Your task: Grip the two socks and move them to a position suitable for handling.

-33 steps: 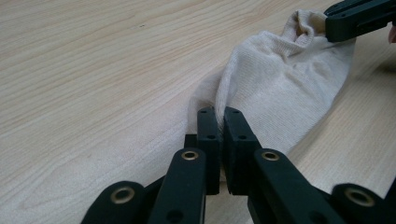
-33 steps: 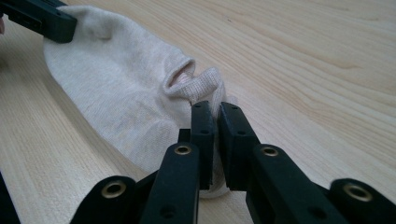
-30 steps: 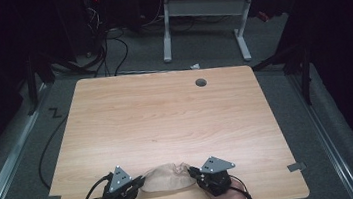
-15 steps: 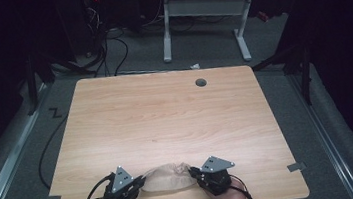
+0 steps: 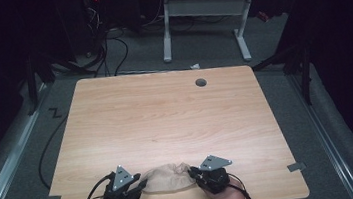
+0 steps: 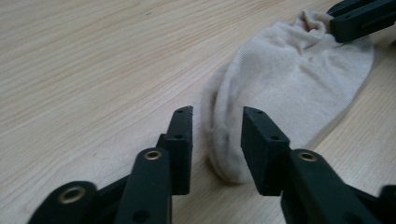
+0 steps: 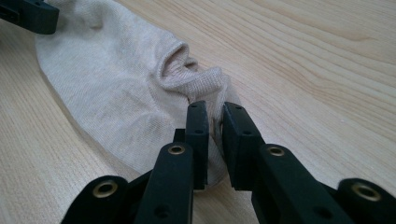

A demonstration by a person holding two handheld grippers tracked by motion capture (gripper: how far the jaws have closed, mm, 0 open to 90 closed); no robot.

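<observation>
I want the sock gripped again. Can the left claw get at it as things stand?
Probably yes: the left claw has just been opening, its jaws apart astride the sock's near end, nothing between.

The tabletop [image 5: 167, 120] lies bare ahead of both hands; just the sock [image 5: 168, 177] sits between the tongs, near the front edge.

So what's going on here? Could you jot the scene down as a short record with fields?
Surface: wooden table with a round hole near its far edge
Item: beige sock, lying flat near the table's near edge, between the two grippers
Left gripper: jaws have just been opening; pads apart, sock end between them, not pressed
Right gripper: jaws narrow, pinching a fold of the sock's other end; they have just been opening a little
Hands: both at the near edge, one per gripper
</observation>
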